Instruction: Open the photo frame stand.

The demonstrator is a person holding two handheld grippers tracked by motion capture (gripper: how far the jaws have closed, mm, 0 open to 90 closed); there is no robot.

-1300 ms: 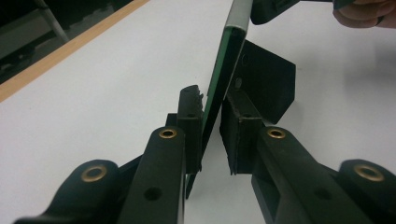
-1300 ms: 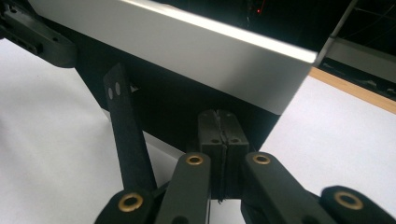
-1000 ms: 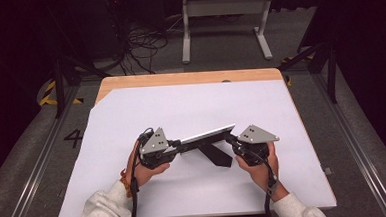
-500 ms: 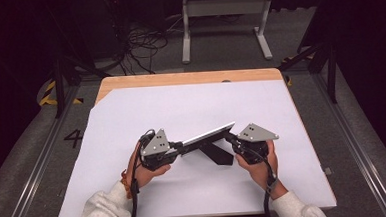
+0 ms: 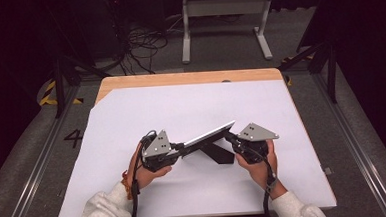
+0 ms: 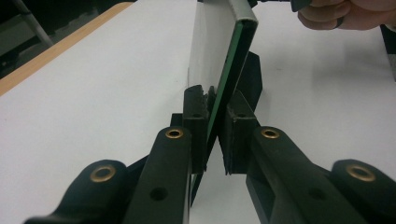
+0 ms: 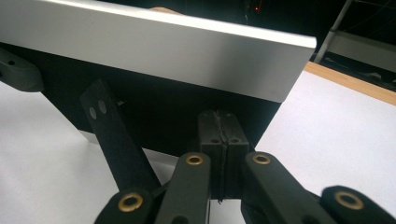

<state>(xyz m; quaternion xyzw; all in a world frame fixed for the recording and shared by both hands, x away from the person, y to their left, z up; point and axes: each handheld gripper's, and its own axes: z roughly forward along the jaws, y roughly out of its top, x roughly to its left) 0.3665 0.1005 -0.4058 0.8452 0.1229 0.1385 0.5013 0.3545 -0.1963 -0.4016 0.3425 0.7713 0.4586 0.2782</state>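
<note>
A person at a white-covered bench (image 5: 131,121) steadies a silver-framed panel (image 5: 208,135), apparently a picture frame or small display, near the bench's centre, toward six o'clock. The left tool (image 6: 215,135) is clamped on one edge of the frame, its jaws pressed either side of the thin panel, whose green-tinted edge runs away toward twelve o'clock in the left gripper view. The right tool (image 7: 223,140) sits behind the frame's dark back with its jaws drawn fully together; whether anything thin is pinched between them cannot be told. A black easel leg (image 7: 116,144) slopes down beside it at about nine o'clock, and in the high view the leg's foot (image 5: 218,152) rests on the bench under the raised panel. Judging by this arrangement, the left grip keeps the frame tilted while the right works at the stand behind it, perhaps so the frame can be propped upright.
</note>
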